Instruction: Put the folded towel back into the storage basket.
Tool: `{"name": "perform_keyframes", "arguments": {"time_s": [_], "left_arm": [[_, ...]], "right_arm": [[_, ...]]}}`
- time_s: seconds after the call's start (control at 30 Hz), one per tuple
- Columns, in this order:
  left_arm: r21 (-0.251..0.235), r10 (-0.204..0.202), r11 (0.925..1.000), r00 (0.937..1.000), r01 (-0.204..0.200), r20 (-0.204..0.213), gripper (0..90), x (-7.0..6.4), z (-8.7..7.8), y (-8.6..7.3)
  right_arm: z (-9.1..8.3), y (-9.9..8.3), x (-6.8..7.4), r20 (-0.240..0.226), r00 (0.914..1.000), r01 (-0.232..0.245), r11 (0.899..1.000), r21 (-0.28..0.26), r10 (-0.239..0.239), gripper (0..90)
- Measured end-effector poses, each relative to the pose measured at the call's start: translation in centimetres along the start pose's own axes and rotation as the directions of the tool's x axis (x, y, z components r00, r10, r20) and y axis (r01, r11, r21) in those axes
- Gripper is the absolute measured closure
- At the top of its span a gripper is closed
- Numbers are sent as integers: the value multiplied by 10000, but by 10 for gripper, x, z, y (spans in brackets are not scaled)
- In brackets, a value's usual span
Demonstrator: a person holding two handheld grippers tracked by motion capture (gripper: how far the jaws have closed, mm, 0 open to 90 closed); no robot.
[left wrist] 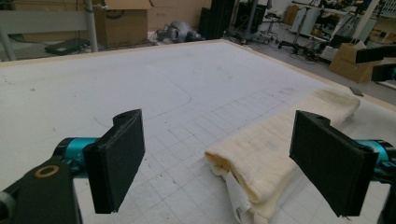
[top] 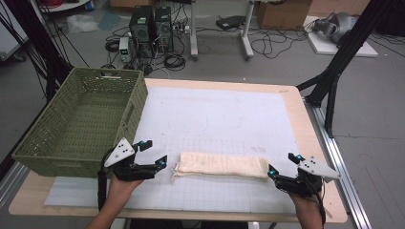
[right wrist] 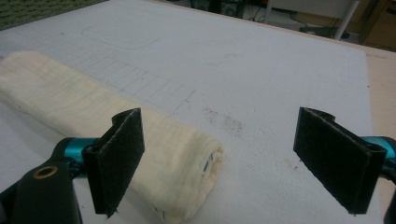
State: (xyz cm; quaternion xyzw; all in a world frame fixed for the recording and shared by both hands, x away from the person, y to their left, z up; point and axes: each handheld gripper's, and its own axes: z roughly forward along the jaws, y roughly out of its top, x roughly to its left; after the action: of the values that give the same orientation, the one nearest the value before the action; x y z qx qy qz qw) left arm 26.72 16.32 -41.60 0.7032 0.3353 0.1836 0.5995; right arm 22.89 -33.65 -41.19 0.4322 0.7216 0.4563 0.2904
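Two grippers, left gripper (top: pixel 154 153) and right gripper (top: pixel 282 164), sit with jaws spread wide at opposite ends of the folded cream towel (top: pixel 222 165), gripping nothing.

floor (top: pixel 372 95): grey, cables | 2 computer towers (top: pixel 152 26) | cardboard box (top: pixel 284 13)

My table (top: pixel 313 143): light wood, white gridded mat (top: pixel 224 119) on top. On the mat I see a folded cream towel (top: pixel 222 165); left of the towel, a green wicker basket (top: pixel 81 121).
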Motion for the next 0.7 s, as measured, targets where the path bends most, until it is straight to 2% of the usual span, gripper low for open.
{"name": "perform_keyframes", "arguments": {"time_s": [0.13, 0.33, 0.47, 0.5, 0.53, 0.6, 0.7], "left_arm": [[41, -56, 10000, 9999, 55, 85, 189, -1, 3, 1], [377, -126, 9992, 9995, 116, 287, 197, -1, 13, 8], [1073, -221, 9941, 9990, 178, 387, 203, -2, 24, 7], [1073, -221, 9941, 9990, 178, 387, 214, -2, 24, 7], [1506, -315, 9883, 9984, 242, 460, 219, -2, 32, 5], [2010, -451, 9790, 9974, 329, 565, 221, -3, 42, 4], [2489, -609, 9675, 9966, 451, 563, 226, -5, 52, 2]], "right_arm": [[0, 0, 0, -1, 10000, 35, 10000, 9, -35, 150], [-1, 0, 1, 32, 10000, -38, 10000, -6, 38, 150], [-1, 0, 0, 38, 10000, -66, 10000, -11, 66, 150], [-1, 0, 0, 37, 10000, -65, 10000, -3, 65, 150], [0, 0, 0, 23, 10000, -56, 10000, 15, 56, 150], [0, 0, 0, 10, 10000, -36, 10000, 49, 36, 150], [0, -1, 0, 4, 10000, -38, 10000, 69, 38, 150]]}}
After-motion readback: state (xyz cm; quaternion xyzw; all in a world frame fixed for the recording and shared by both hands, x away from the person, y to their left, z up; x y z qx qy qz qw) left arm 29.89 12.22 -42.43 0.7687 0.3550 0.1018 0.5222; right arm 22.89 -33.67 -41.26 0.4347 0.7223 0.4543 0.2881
